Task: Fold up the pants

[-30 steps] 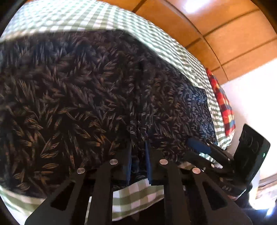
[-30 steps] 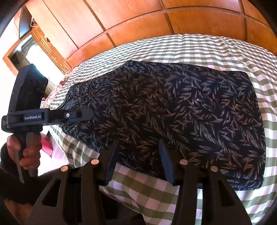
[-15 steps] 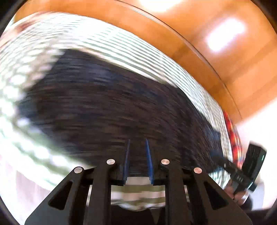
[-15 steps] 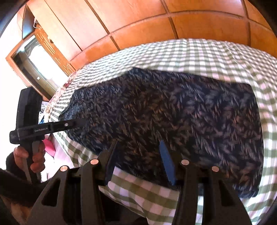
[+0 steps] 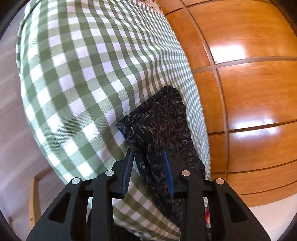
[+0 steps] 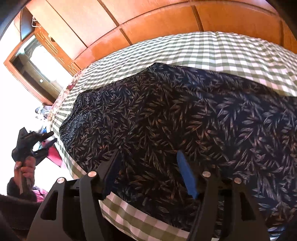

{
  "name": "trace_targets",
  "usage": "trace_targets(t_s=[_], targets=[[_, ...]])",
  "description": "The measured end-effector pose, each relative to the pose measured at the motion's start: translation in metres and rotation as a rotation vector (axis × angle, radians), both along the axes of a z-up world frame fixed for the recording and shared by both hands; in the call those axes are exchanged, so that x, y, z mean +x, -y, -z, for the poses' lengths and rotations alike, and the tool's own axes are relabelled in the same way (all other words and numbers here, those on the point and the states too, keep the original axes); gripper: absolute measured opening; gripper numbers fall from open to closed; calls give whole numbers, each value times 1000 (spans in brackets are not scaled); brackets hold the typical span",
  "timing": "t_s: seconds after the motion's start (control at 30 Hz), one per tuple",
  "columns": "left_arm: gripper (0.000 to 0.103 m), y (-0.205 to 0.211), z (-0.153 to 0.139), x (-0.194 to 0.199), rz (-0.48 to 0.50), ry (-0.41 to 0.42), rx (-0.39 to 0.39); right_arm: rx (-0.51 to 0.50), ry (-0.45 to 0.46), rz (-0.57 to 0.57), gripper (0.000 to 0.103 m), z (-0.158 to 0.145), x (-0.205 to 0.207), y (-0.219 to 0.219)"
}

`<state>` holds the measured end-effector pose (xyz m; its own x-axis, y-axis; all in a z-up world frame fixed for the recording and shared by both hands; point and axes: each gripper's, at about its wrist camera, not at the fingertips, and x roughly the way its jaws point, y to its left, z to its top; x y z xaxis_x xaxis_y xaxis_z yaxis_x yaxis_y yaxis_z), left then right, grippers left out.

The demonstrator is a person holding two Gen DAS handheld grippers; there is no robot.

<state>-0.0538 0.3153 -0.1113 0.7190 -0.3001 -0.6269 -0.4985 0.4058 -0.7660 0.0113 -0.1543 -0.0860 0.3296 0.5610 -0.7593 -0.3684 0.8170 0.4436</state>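
The left wrist view shows only a narrow end of the leaf-print pants on the green checked bedsheet, with the left gripper spread apart, its fingers framing the cloth but not touching it. The right wrist view shows the pants spread wide across the bedsheet, wooden wardrobe beyond, the left gripper off the bed's left edge, and the right gripper parted over the near hem.

walls: glossy orange wood panelling with dark grooves, bright light patches reflected
bed: green-and-white checked cover
floor: pale, blurred at left
opening: wood-framed window or mirror, brightly lit
lower left: light wooden frame
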Motion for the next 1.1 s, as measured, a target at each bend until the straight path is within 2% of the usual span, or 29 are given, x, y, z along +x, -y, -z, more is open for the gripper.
trace_targets(t_s=[0.03,0.07,0.17,0.33,0.4,0.43,0.47,0.6,0.73,0.83,0.93,0.97,1.03,1.1], targets=[[31,1,3,6,2,-15,3,22,-12,7,64,1,1,3],[40,2,3,7,4,-20,-3,40,-21,10,64,2,2,6],[54,3,11,11,-11,-21,-25,70,-32,17,64,3,3,10],[57,8,6,19,-21,-19,0,51,-6,3,67,2,-2,10],[42,12,2,28,2,-50,58,49,-1,1,67,2,-2,8],[22,16,-1,33,19,-81,112,52,0,3,67,2,-2,8],[18,21,-4,37,32,-96,153,53,1,3,67,3,-3,9],[16,60,-46,47,139,11,402,50,7,4,67,3,-5,9],[16,135,-91,56,360,172,672,43,11,4,67,1,-7,8],[16,185,-97,62,517,245,756,40,32,28,68,-10,-8,11],[16,225,-89,66,647,277,806,110,54,-6,69,-28,-11,9],[16,237,-85,68,688,285,809,146,46,-30,72,-32,-10,7],[16,253,-80,66,739,295,819,212,25,-72,89,-37,-8,-1],[16,260,-76,65,768,297,827,297,-31,-125,93,-36,-1,-13]])
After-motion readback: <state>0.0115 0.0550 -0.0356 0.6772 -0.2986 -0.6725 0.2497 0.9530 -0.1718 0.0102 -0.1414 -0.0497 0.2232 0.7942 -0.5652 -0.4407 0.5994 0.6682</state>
